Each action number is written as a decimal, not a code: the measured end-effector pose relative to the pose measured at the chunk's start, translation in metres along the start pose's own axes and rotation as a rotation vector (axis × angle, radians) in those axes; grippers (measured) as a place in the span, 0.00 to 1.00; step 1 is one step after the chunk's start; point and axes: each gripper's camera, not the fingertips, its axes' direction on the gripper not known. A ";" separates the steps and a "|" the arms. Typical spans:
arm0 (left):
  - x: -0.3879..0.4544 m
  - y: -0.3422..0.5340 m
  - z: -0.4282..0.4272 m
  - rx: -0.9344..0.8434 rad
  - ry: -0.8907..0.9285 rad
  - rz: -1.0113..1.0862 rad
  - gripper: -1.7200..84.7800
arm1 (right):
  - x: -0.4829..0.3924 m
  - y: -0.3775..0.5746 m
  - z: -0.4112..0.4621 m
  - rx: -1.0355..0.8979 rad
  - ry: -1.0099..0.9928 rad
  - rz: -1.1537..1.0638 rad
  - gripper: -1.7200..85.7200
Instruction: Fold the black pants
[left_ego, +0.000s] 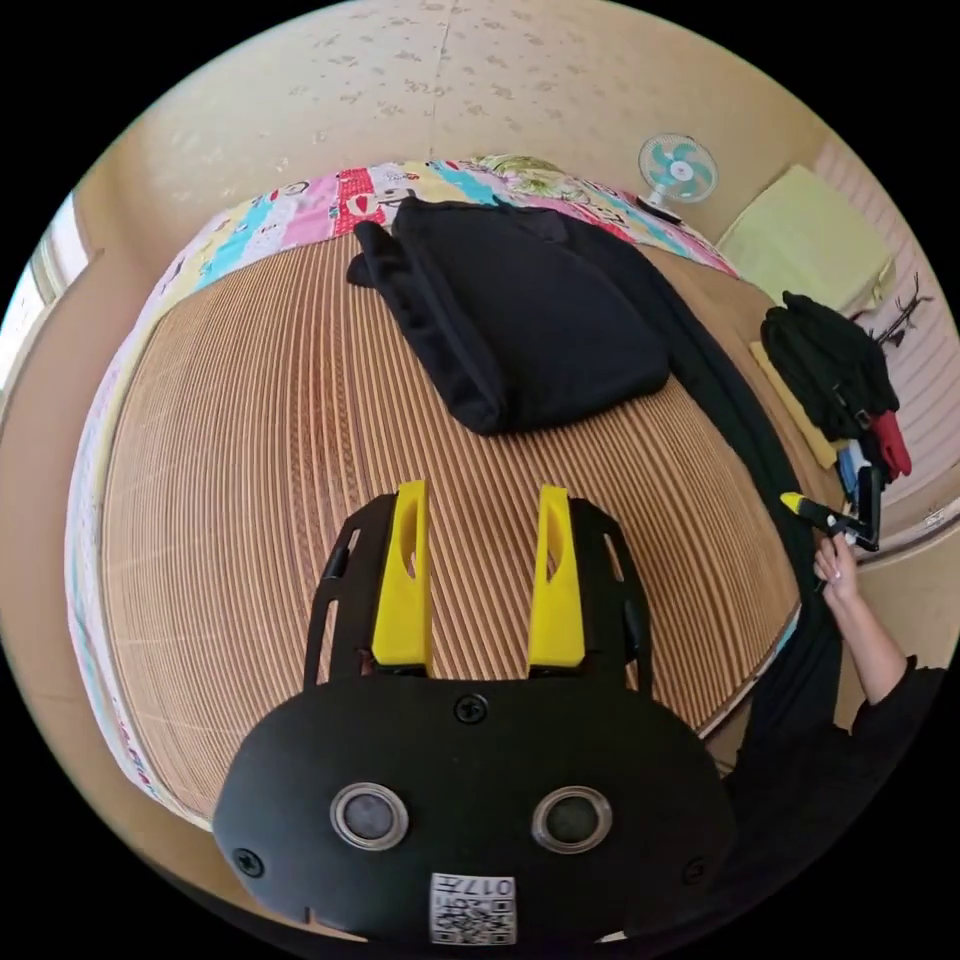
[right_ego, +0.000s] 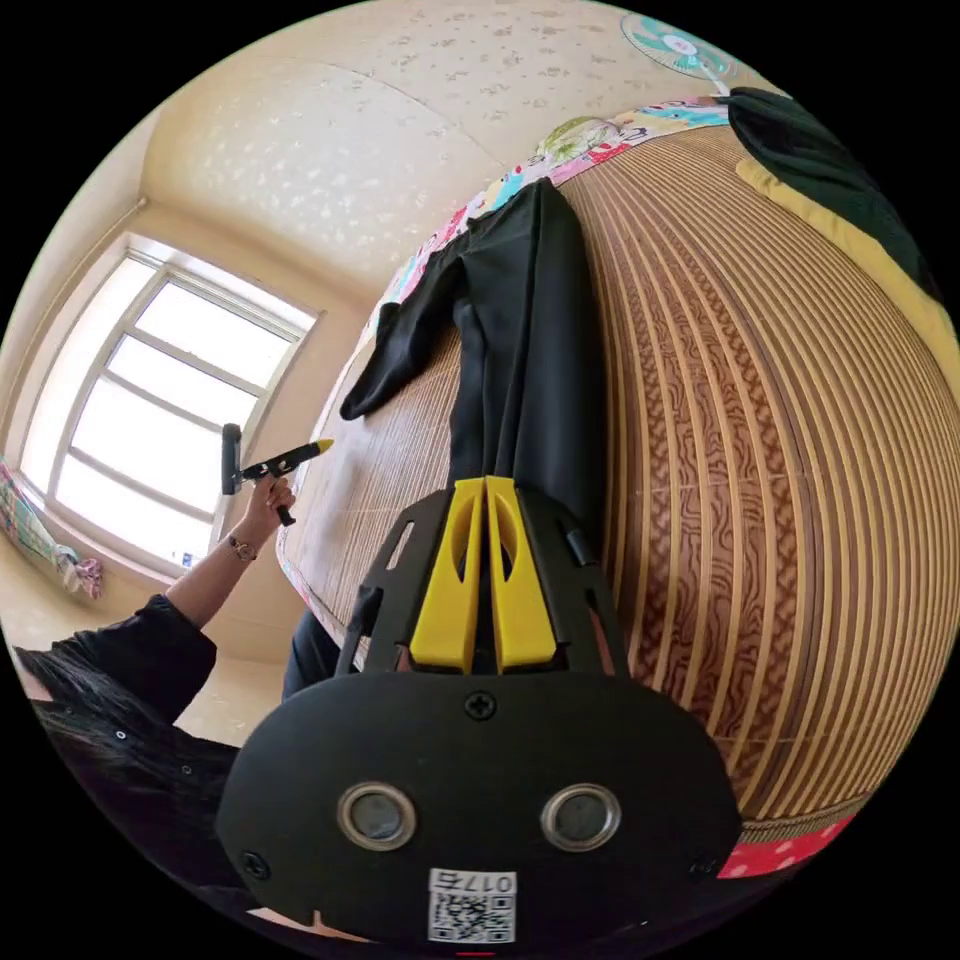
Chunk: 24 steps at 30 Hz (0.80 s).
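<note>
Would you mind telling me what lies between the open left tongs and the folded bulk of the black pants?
In the left gripper view, bare striped bamboo mat separates the left tongs from the black pants.

left gripper (left_ego: 480, 500) agape, right gripper (right_ego: 486, 490) clamped
</note>
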 end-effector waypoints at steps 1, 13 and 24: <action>0.009 -0.016 0.012 -0.027 -0.095 0.091 0.19 | 0.005 -0.002 0.001 0.000 -0.027 0.002 0.03; 0.050 -0.135 0.025 -0.390 -0.057 0.274 0.05 | 0.028 -0.009 -0.014 0.018 -0.153 -0.006 0.02; -0.154 -0.180 -0.142 0.154 0.641 -0.333 0.08 | 0.038 -0.016 -0.036 0.015 -0.183 0.010 0.02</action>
